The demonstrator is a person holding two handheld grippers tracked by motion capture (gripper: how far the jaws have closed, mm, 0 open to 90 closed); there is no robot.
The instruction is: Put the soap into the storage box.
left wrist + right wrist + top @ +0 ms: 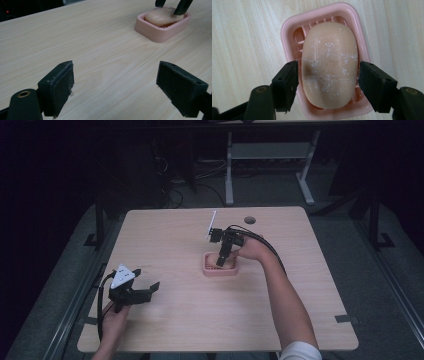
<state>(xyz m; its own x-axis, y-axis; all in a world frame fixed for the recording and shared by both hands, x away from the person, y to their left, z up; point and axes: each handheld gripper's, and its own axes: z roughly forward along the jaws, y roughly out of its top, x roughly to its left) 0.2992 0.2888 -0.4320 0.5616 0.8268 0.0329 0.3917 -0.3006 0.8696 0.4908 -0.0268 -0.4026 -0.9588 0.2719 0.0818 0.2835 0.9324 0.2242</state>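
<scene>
I see right gripper (328,75) pinching soap (330,65) inside pink dish (287,27). Left gripper (115,85) spread wide, well apart from dish, bare table (100,45) all round dish.

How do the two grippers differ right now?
The right gripper points down into the pink dish, jaws shut on the soap; the left gripper holds nothing, jaws wide open. The right is at the table's middle, the left near its front left corner. Both are black, two-jawed and hand-held.
</scene>
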